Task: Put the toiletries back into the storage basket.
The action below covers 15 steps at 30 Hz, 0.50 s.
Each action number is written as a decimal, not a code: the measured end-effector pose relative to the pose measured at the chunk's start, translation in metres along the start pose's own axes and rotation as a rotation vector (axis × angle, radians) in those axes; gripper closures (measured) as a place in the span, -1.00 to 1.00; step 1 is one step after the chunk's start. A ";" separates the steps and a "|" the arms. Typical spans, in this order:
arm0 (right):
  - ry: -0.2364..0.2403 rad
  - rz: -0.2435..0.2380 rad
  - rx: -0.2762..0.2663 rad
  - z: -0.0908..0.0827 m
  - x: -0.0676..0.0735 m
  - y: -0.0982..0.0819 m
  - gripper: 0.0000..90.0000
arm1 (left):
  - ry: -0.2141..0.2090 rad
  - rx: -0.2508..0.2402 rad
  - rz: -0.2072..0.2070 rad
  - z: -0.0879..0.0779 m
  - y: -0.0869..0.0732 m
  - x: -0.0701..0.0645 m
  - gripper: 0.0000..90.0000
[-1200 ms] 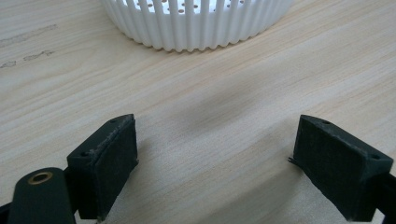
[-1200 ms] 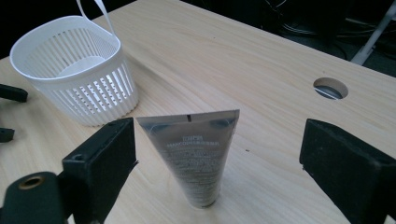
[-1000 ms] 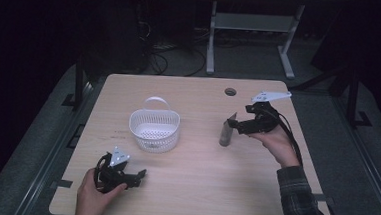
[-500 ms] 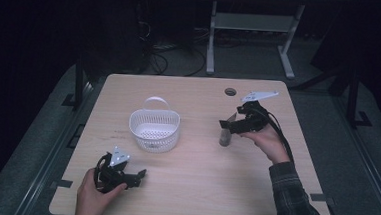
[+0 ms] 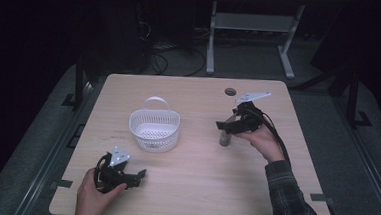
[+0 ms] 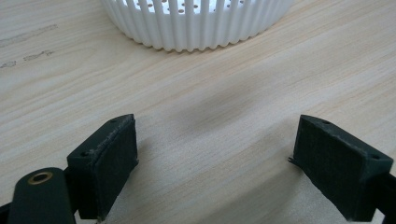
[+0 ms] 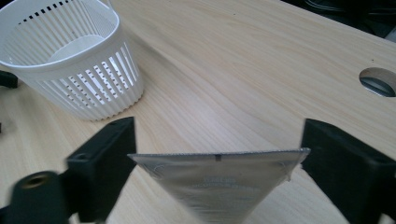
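High view: wooden table (image 5: 193, 188) with a white basket (image 5: 154, 130) left of centre, handle toward the far edge. A round hole (image 5: 230, 91) sits in the tabletop near the far edge. The right gripper (image 5: 226, 125) is held over the right half of the table, a grey plate on top and a cable trailing back along the plaid sleeve (image 5: 288, 198). A small grey pouch (image 5: 223, 138) stands below its tips, too small to make out here. The left gripper (image 5: 136, 177) lies low at the near left corner in the left hand (image 5: 95, 192). Dark floor, cables and a metal stand beyond the table.

Left gripper view: jaws spread wide, nothing between them, bare wood below. The basket (image 6: 196, 23) rises ahead, its top cut off by the frame.

Right gripper view: jaws wide apart with the silver pouch (image 7: 219, 179) between them, its sealed top edge reaching from one jaw to the other; whether they press it I cannot tell. Pouch bottom is cut off; print on it is unreadable. The basket (image 7: 70, 60) stands well apart at upper left; the hole (image 7: 378, 81) at the right edge.
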State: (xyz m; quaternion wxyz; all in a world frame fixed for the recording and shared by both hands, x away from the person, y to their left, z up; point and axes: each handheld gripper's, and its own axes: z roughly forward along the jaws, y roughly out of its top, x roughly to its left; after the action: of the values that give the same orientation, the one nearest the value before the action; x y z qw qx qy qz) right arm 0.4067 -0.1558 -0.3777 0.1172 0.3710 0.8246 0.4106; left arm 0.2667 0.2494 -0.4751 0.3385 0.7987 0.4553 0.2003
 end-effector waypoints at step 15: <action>-0.015 -0.036 -0.010 0.000 0.005 0.001 -0.36 | 0.000 0.000 0.000 0.000 0.000 0.000 -0.72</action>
State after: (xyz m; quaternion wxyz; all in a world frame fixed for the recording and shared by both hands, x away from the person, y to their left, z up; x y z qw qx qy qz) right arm 0.4040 -0.1521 -0.3765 0.1324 0.3586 0.8282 0.4097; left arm 0.2667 0.2493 -0.4751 0.3387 0.7987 0.4554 0.2003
